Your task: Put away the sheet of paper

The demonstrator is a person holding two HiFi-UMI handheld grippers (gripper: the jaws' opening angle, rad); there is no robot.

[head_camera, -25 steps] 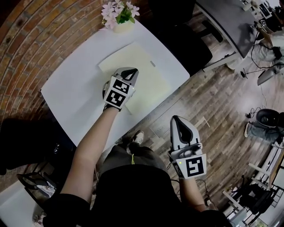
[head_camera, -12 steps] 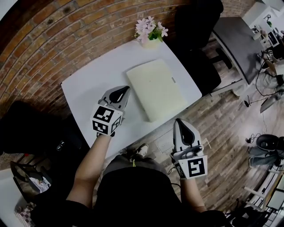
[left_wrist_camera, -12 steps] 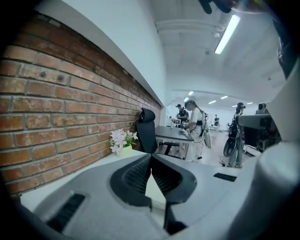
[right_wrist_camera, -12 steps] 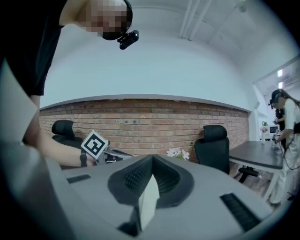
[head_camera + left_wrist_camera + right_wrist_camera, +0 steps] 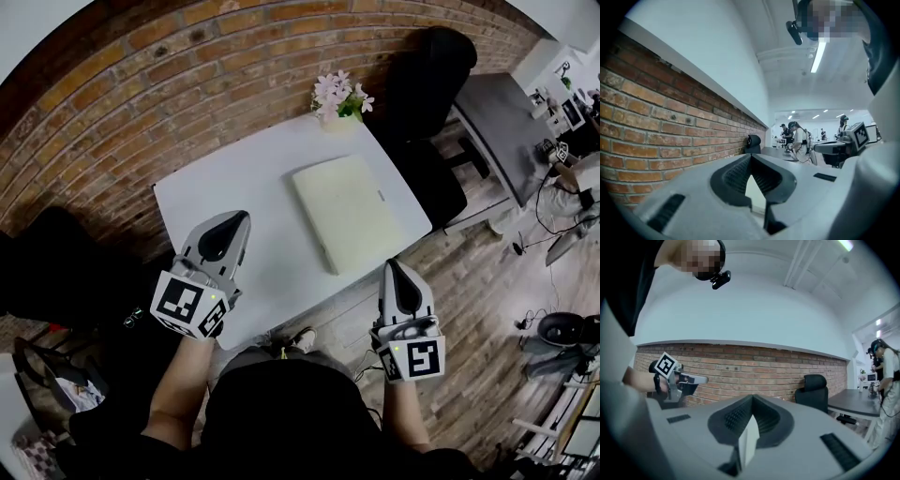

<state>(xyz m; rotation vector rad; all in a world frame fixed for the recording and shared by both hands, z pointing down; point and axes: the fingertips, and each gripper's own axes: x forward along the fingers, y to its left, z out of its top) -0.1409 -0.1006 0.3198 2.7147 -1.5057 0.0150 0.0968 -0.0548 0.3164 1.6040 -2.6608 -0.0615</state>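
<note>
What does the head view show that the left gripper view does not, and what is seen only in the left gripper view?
Only the head view: the white table, the pale flat folder lying on it, the flowers at its far edge, and the wooden floor.
Only the left gripper view: the ceiling lights, and the left gripper seen close along its jaws, which are shut with nothing between them.
Both: the brick wall, the black chair and the right gripper.
</note>
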